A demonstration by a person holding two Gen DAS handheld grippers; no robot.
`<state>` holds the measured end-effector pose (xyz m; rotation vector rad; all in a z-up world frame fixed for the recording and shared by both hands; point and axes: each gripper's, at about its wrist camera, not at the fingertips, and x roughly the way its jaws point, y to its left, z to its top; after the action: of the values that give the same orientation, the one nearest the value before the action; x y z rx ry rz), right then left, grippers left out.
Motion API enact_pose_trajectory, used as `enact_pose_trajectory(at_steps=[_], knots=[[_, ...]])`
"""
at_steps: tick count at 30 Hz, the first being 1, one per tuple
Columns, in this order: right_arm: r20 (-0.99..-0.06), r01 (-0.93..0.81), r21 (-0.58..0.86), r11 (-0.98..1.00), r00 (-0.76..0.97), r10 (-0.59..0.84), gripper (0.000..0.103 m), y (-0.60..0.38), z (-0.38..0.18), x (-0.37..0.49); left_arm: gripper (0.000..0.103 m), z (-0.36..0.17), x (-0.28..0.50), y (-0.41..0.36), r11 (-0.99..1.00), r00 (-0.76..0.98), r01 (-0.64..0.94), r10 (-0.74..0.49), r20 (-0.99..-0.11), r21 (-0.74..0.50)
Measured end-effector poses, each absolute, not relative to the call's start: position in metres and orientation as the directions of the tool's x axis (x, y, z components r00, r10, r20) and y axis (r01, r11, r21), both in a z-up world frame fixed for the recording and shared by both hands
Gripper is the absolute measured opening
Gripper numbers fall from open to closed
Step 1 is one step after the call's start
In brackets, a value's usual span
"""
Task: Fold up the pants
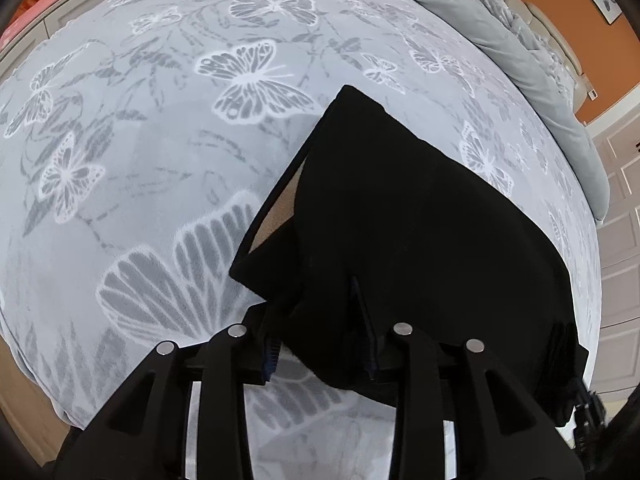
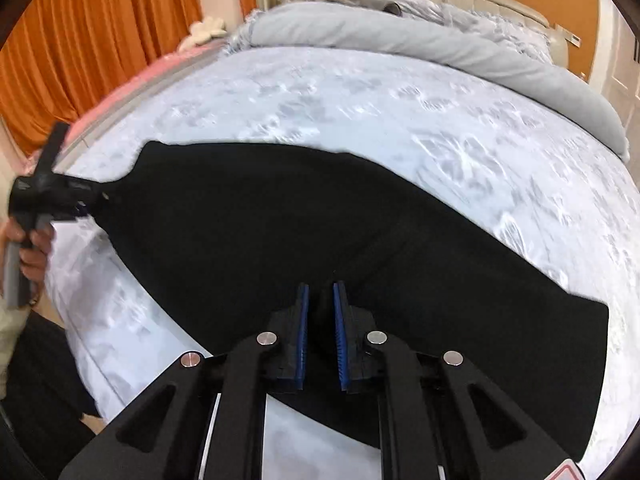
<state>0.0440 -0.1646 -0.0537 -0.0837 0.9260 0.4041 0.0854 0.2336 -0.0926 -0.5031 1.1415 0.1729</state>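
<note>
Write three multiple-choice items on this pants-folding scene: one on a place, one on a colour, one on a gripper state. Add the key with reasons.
1. Where do the pants lie?
A. on the bed cover
B. on the floor
C. on a chair

2. What colour are the curtains?
A. green
B. orange
C. white

3. How is the left gripper?
A. open above the cover
B. shut on nothing
C. shut on the pants

Key: A, the black cloth spreads over the butterfly cover; B, orange folds hang beside the bed; C, cloth runs between its fingers in the left wrist view.
</note>
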Motion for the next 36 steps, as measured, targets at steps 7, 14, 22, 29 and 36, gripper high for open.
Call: enact_pose_trajectory(at_steps=[7,14,22,29,36], knots=[[-0.839,-0.470,0.010,0.882,0.476,0.263,0.043,-0.134,-0.072,0.048,0.032,-0.091,0.082,0.233,0.875,0.419,-0.379,-0.126,-0.899,-0.299],[-0.783,-0.286,0.154,0.946,0.549,0.294,0.051,-0.191,-0.051,0.063,0.029,-0.092,0.082,0.230,0.890,0.427,-0.349,-0.128,-0.895,-0.294],[-0.771,-0.004,0.355,0.935,0.564,0.295,0.058,-0.255,-0.056,0.089,0.014,-0.068,0.081,0.227,0.856,0.510,-0.323,-0.202,-0.836,-0.404],[-0.762,0.023,0.332,0.943,0.596,0.254,0.069,-0.266,-0.049,0.092,0.014,0.013,0.078,0.148,0.907,0.648,-0.105,-0.249,-0.720,-0.408],[-0.759,0.081,0.320,0.944,0.618,0.205,0.069,-0.298,-0.044,0.083,0.017,0.021,0.075,-0.004,0.941,0.599,0.162,-0.333,-0.729,-0.297]])
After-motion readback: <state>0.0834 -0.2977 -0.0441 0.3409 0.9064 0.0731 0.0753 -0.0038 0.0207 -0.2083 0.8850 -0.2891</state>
